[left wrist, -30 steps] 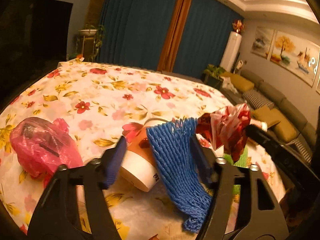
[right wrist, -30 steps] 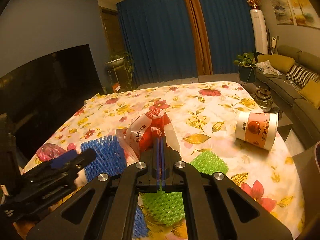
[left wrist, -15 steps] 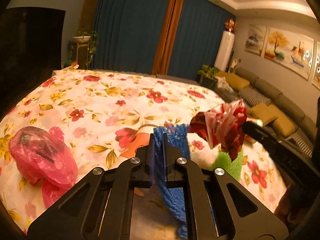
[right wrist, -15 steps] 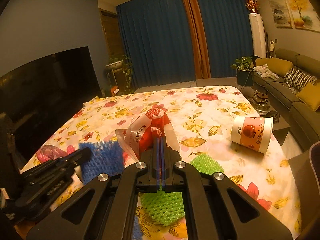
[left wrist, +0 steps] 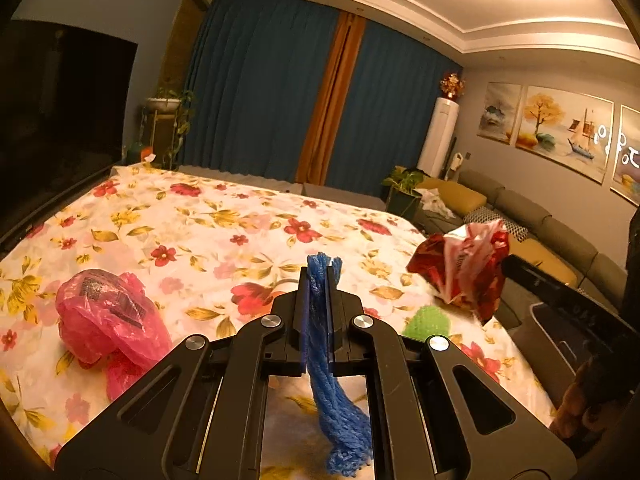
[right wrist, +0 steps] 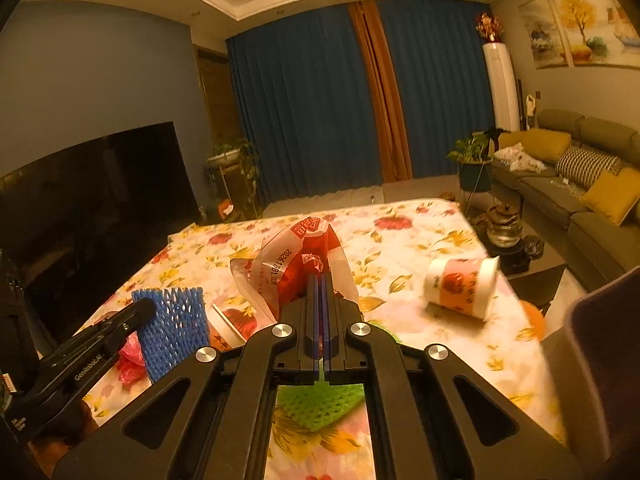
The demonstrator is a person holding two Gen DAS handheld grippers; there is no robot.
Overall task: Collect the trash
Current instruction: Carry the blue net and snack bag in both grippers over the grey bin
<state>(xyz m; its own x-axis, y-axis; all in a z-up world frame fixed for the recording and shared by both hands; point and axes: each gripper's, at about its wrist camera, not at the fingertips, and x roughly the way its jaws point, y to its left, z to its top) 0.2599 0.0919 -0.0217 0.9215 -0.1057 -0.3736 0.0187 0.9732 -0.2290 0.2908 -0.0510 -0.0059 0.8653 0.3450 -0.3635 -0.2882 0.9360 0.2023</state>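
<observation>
Home living room: grey sofa (right wrist: 576, 184) with yellow cushions, blue floor-length curtains (left wrist: 276, 108), framed paintings (left wrist: 560, 136) on wall, big dark TV screen (right wrist: 92, 200), potted plant (right wrist: 474, 160), standing air conditioner (right wrist: 502, 88), floral-cloth worktop (left wrist: 224, 224).

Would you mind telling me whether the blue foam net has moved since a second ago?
Yes. The blue foam net has risen off the floral tablecloth, clamped in the left gripper.
</observation>
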